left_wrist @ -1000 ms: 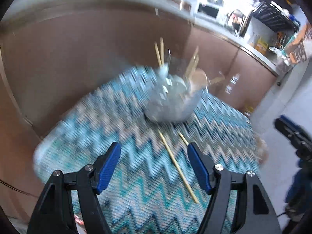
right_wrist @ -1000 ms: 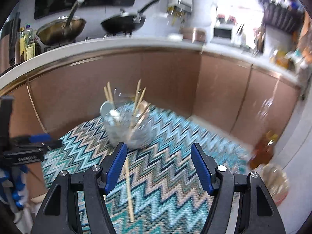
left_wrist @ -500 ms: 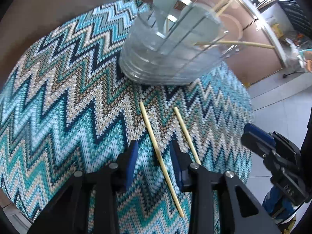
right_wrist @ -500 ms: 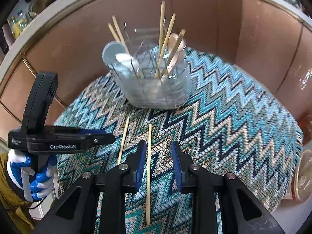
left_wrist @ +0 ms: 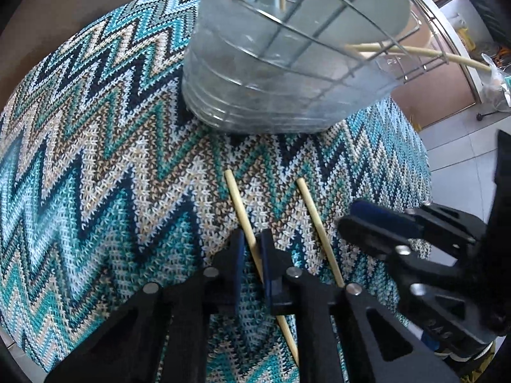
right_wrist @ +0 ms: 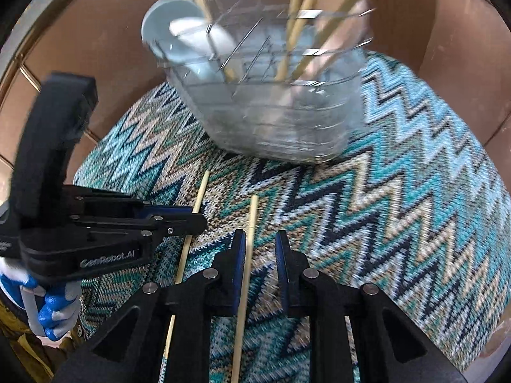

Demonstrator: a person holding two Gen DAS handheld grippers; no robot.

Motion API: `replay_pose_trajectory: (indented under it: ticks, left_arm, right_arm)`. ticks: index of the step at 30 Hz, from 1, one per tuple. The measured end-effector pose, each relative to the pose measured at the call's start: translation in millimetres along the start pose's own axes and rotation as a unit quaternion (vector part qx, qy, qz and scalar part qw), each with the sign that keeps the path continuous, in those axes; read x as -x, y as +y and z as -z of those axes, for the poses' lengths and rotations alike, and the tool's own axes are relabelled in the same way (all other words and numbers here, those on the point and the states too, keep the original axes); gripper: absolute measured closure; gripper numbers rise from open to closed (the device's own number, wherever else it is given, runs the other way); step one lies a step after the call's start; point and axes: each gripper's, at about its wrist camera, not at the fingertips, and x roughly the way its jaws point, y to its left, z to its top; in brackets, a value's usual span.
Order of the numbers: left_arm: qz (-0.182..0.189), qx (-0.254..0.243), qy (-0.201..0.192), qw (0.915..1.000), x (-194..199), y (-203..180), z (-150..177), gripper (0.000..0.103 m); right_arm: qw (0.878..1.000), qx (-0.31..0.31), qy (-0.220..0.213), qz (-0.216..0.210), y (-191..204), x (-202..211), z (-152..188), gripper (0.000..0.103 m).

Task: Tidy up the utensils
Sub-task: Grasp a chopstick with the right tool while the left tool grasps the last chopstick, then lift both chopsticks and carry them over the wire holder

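Note:
Two wooden chopsticks lie side by side on the zigzag cloth in front of a clear utensil holder [left_wrist: 271,73], also in the right wrist view [right_wrist: 271,108], which holds chopsticks and spoons. My left gripper [left_wrist: 252,249] is shut on the left chopstick [left_wrist: 238,204], seen from the right wrist view as the chopstick [right_wrist: 199,194] under the left gripper [right_wrist: 191,223]. My right gripper [right_wrist: 260,249] is narrowly open around the right chopstick [right_wrist: 252,220], which lies against its left finger. That chopstick [left_wrist: 311,210] and the right gripper [left_wrist: 361,220] show in the left wrist view.
The zigzag cloth [left_wrist: 95,159] covers a small round table. Brown cabinet fronts [right_wrist: 453,32] stand close behind the holder. Tiled floor [left_wrist: 453,146] lies past the table's right edge.
Both grippers have come down low over the cloth. The left gripper has shut on the left chopstick. The right gripper has moved in around the right chopstick, its fingers narrowed.

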Motion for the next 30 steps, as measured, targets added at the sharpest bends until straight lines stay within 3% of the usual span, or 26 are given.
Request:
replay_pose_trajectory:
  ticks: [8, 14, 22, 30]
  left_arm:
    - [0.024, 0.012, -0.021, 0.9994, -1, 9, 2, 0.097]
    - [0.055, 0.025, -0.043, 0.9972, 11, 21, 15, 0.098]
    - [0.057, -0.005, -0.116, 0.9915, 66, 20, 46, 0.098]
    - [0.038, -0.054, -0.209, 0.9756, 140, -3, 82, 0.098]
  right_arm:
    - [0.999, 0.004, 0.038, 0.008, 10, -41, -14, 0.092]
    - [0.999, 0.002, 0.036, 0.021, 14, -39, -12, 0.097]
    - [1.0, -0.007, -0.008, 0.015, 16, 8, 16, 0.098]
    - [0.996, 0.01, -0.079, 0.037, 38, 79, 42, 0.097]
